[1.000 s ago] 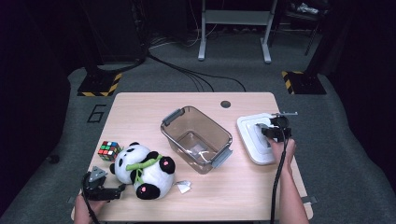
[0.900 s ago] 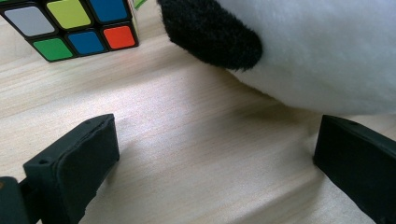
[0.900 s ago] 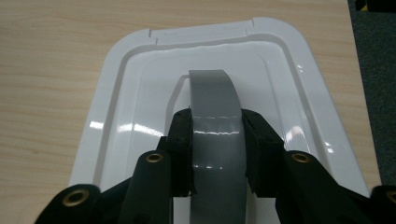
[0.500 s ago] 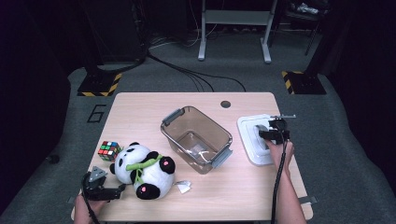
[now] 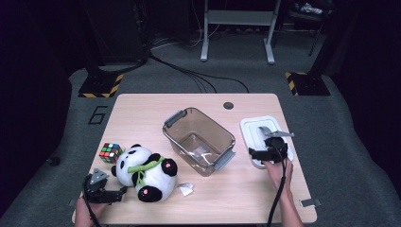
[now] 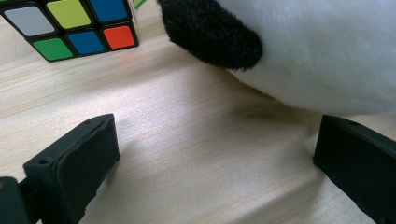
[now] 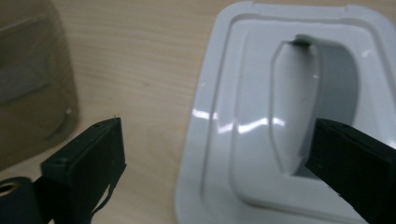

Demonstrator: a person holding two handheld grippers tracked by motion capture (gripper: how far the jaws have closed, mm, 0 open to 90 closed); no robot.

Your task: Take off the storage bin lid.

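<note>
R gripper (image 5: 255, 153) hangs over the near-left corner of the white lid (image 5: 251, 127), jaws just swung wide, nothing between them. Lid lies flat just right of the clear bin (image 5: 177, 133), my landmark, not touching it. Looks like stiff, glossy plastic to me, light but prob slippery; I'd take the raised grey handle (image 7: 299, 93) in its middle. L gripper (image 5: 113, 195) sits near-left of the bin, jaws apart on bare table (image 6: 196, 154), panda (image 5: 146, 171) just beside. Only writing: a "6" (image 5: 97, 115) on the floor left of the bin.
</note>
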